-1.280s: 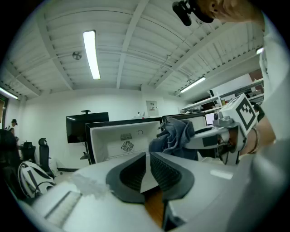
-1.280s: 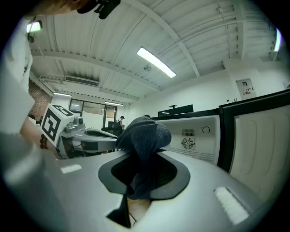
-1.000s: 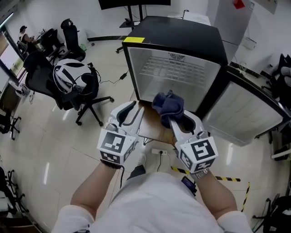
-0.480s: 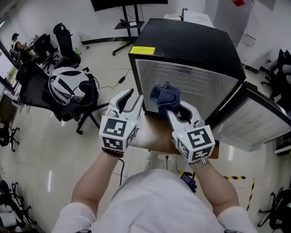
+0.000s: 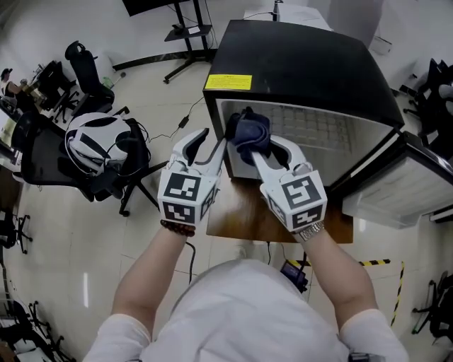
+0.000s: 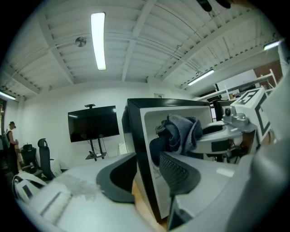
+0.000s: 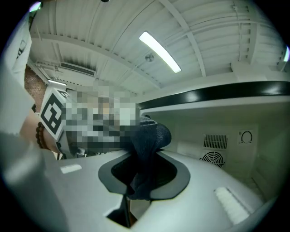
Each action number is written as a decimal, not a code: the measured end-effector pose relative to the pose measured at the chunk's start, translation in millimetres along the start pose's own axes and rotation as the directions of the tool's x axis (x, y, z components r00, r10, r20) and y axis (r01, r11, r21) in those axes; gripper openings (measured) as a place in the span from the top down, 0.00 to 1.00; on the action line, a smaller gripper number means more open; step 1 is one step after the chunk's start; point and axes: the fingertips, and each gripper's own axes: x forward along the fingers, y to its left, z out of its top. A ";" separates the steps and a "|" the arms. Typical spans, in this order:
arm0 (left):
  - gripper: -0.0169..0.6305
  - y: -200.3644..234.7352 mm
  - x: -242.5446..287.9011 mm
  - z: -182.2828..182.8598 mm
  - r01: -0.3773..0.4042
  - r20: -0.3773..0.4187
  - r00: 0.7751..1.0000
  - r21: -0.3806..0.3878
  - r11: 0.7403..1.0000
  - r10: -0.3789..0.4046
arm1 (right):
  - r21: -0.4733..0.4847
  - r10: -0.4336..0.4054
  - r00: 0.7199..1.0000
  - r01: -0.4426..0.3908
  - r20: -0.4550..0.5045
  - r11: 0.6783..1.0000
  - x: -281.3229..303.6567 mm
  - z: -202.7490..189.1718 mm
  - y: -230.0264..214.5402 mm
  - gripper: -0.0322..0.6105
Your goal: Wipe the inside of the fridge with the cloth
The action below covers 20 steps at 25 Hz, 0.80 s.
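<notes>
A small black-topped fridge (image 5: pixel 304 63) stands open, its white inside (image 5: pixel 318 131) facing me. A dark blue cloth (image 5: pixel 249 133) is bunched at the upper left corner of the opening, and my right gripper (image 5: pixel 260 147) is shut on it. In the right gripper view the cloth (image 7: pixel 147 142) fills the jaws of the right gripper (image 7: pixel 142 181), with the fridge's back wall and fan vent (image 7: pixel 213 158) beyond. My left gripper (image 5: pixel 207 146) is beside it at the fridge's left front edge (image 6: pixel 138 149). Its jaws are opening and grip nothing; that edge shows in their gap, and the cloth (image 6: pixel 179 133) is to the right.
The fridge sits on a small wooden table (image 5: pixel 244 215). Its door (image 5: pixel 396 191) hangs open at the right. An office chair carrying a white and black pack (image 5: pixel 99 145) stands on the floor to the left. A screen stand (image 5: pixel 185 18) is behind. Striped tape (image 5: pixel 386 272) marks the floor.
Both grippers have moved up and forward to the fridge opening. The cloth went from the lower front to the upper left corner. The left jaws stand wider apart.
</notes>
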 end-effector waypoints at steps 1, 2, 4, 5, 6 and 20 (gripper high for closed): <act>0.75 1.5 2.6 -0.9 0.009 -0.001 1.000 0.001 1.000 -0.009 | -0.005 -0.001 1.000 0.001 -0.004 1.000 6.4 -1.1 -0.9 0.84; 0.74 2.7 5.3 -1.7 0.018 -0.002 1.000 0.001 1.000 -0.018 | -0.010 -0.002 1.000 0.002 -0.008 1.000 12.6 -2.9 -2.2 0.84; 0.74 4.6 10.6 -3.9 0.038 -0.005 0.999 0.005 0.999 -0.038 | -0.018 -0.003 1.000 0.003 -0.013 1.000 24.0 -5.7 -3.9 0.84; 0.74 5.4 12.9 -5.0 0.048 -0.008 0.999 0.009 0.999 -0.048 | -0.021 -0.001 1.000 0.000 -0.015 1.000 29.3 -6.1 -3.6 0.84; 0.74 6.2 15.0 -6.0 0.058 -0.011 0.998 0.014 0.998 -0.058 | -0.025 0.004 1.000 -0.004 -0.016 1.000 34.5 -6.1 -2.7 0.84; 0.74 6.4 26.0 -13.2 0.140 -0.021 0.990 0.055 0.989 -0.139 | -0.079 -0.010 1.000 0.011 0.018 0.997 73.2 -1.7 -12.1 0.84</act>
